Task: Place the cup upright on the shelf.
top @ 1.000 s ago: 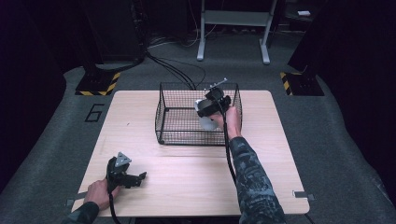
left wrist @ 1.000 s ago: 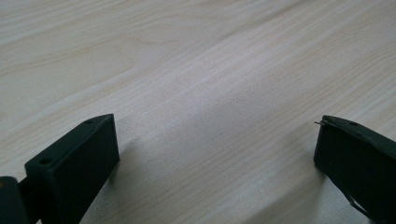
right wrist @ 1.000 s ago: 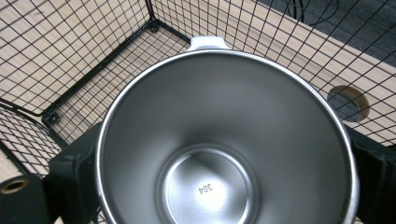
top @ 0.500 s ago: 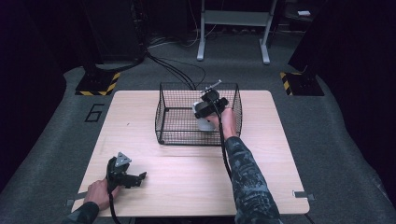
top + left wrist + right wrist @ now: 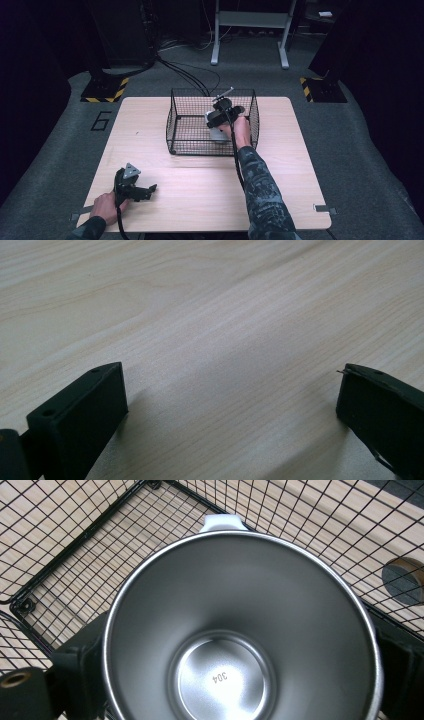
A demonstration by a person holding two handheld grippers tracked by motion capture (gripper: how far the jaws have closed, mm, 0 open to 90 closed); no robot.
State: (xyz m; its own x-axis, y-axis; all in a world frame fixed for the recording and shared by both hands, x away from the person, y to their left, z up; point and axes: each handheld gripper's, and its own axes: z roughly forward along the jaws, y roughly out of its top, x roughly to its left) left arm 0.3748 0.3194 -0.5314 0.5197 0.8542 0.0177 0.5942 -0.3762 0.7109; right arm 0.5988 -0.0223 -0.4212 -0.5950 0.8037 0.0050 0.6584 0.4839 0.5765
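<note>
The right tongs (image 5: 220, 120) are closed on a steel cup (image 5: 240, 630), one black jaw pressed against each side of its outer wall. The cup sits inside the wire basket (image 5: 175, 125), toward the basket's right wall, and the right hand (image 5: 240, 131) reaches in over the basket's near rim.

Cup appearance, from the right gripper view:
- Brushed stainless interior, matte grey, with a bright polished rim.
- Walls taper inward to a flat round floor stamped "304".
- A white tab or handle (image 5: 223, 522) projects from the outside, at the far edge of the rim.
- The cup is empty and its mouth faces the camera.

In the high view the cup (image 5: 216, 131) appears as a pale body below the tongs; whether it touches the basket floor cannot be told.

The basket is black mesh, rectangular, open-topped, standing on the far half of the light wood counter (image 5: 200, 180).

The left tongs (image 5: 145, 191) rest on the counter well apart from the basket, near its front left corner. Their jaws stand wide with nothing between them, bare wood showing in the gap.
</note>
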